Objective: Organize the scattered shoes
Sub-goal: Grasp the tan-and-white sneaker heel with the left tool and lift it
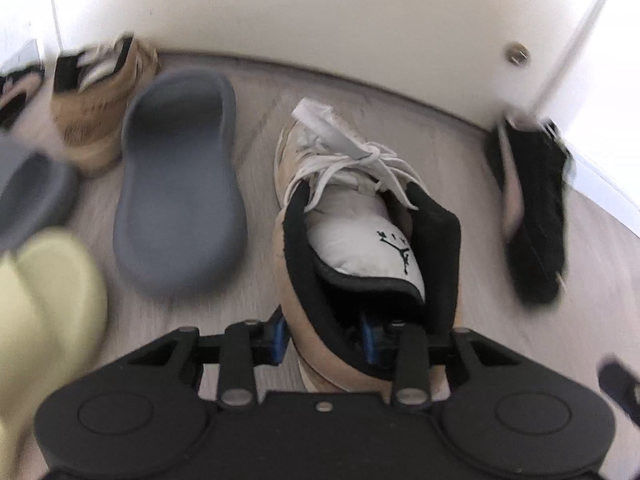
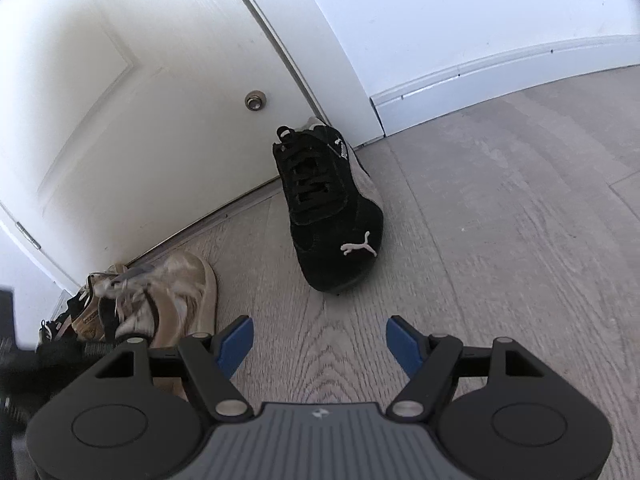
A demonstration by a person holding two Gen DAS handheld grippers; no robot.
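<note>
1. Clearly clamped at the heel collar: left claw point(image 1: 326, 342), narrowed down with one blue pad outside the tan wall and the other inside the opening of the tan high-top sneaker point(image 1: 360, 216), standing upright on the wood floor point(image 1: 260, 128) just short of the white door point(image 1: 320, 12), toe toward it.
2. Risks a slip or a tilt on lifting, judging by a pinch on one soft padded edge only; loose white laces point(image 1: 360, 160) liable to drag.
3. Could bump the grey slide point(image 1: 180, 184) just beside, or the black sneaker point(image 2: 328, 208) near the door edge.
4. Spread wide and gripping nothing: right claw point(image 2: 320, 344), hovering over bare floor, aimed at the black sneaker.
5. Hard to read: yellow-green shape point(image 1: 44, 312) at lower left, blurred; a second grey slide point(image 1: 32, 196), cropped.
6. Half hidden: brown shoe point(image 1: 96, 120) and others beyond it.
7. Cannot tell pad contact depth inside the collar.
</note>
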